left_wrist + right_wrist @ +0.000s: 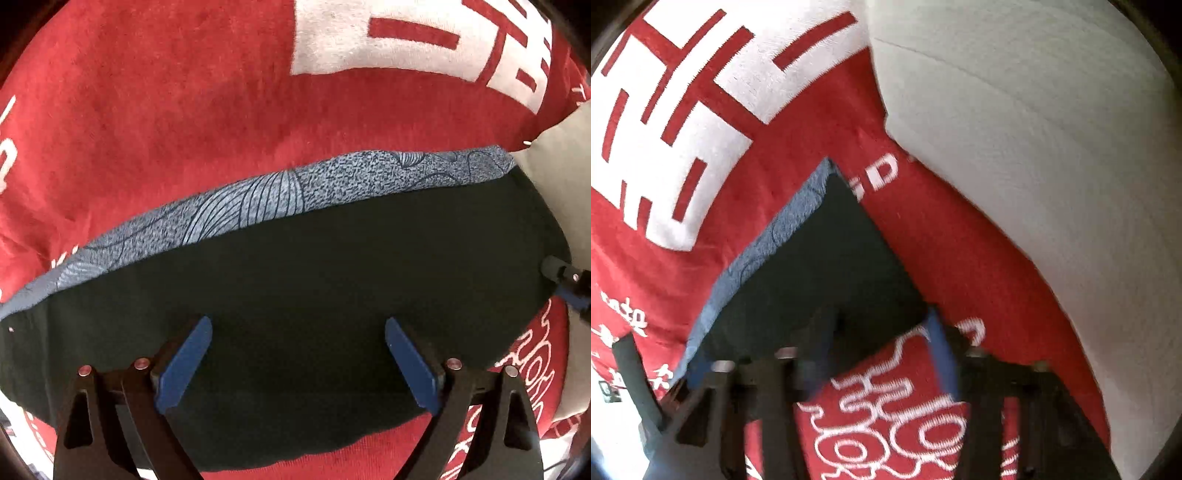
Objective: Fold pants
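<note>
The pants [295,295] are seen lying flat on a red cloth [166,129] printed with white characters, as a dark rectangular bundle with a strip of blue patterned fabric [258,199] exposed along the far edge. From this compact shape it is judged that at least one fold has been made, with a dark layer laid over the patterned one; how many folds lie beneath cannot be told.

The left gripper [298,363] is held low over the near part of the bundle, its blue fingers [184,362] spread wide apart with nothing pinched between them. The right gripper [882,354] is seen at the bundle's right end; in the blurred right wrist view its fingers [943,350] appear spread, straddling the near corner of the dark fabric, and no cloth is clearly clamped. A pale grey surface [1034,147] is visible beyond the red cloth on the right.

The task is judged to be well advanced. What is left, if anything, is thought to be a final fold across the length, or a smoothing of the top layer so that the patterned strip is covered
</note>
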Motion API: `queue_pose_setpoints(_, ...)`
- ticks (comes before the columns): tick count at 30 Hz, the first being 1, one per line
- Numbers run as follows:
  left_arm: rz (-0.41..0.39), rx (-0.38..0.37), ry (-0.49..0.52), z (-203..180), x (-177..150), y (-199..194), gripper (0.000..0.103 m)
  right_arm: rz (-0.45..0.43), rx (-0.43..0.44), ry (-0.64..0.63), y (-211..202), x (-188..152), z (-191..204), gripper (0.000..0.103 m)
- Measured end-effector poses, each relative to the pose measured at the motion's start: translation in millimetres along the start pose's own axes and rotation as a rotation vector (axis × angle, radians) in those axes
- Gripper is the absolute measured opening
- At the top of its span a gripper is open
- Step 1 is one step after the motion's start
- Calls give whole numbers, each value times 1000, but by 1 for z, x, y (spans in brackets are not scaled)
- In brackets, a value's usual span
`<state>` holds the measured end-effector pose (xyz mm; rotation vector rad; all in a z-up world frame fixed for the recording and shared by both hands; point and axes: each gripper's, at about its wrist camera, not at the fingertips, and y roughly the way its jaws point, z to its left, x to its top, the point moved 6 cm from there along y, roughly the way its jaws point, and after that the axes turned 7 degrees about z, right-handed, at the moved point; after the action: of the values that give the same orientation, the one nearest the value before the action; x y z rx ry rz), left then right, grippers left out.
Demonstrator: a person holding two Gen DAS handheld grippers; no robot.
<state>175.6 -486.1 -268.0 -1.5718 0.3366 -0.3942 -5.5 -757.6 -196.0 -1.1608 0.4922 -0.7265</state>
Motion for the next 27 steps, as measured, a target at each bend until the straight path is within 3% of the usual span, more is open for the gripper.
queue_pose_setpoints(3,9,2,4,3,-8,-1,96,-41,-29,-84,-15,2,9,22)
queue_pose_setpoints(6,13,-3,19,10,-11,6,97,28,-116,-118,4,-7,3,25)
queue_pose_setpoints(7,14,-10,5,13,-12,6,97,54,-102,-87,8,-7,-3,28)
queue_pose_setpoints(10,-2,-14,-13,17,-17,-5,97,21,-28,-75,3,-10,10,40)
queue_pose_setpoints(12,-7,-32,-26,21,-27,-15,97,-3,6,-123,-13,-17,19,61)
queue_pose_setpoints(14,2,-43,-44,28,-41,-20,97,-6,32,-155,-22,-27,27,65)
queue_pose_setpoints(23,9,-26,-130,91,-116,-50,97,153,85,-161,-10,-96,55,65)
queue_pose_setpoints(27,-16,1,-182,148,-143,-62,97,196,79,-192,-4,-126,75,65)
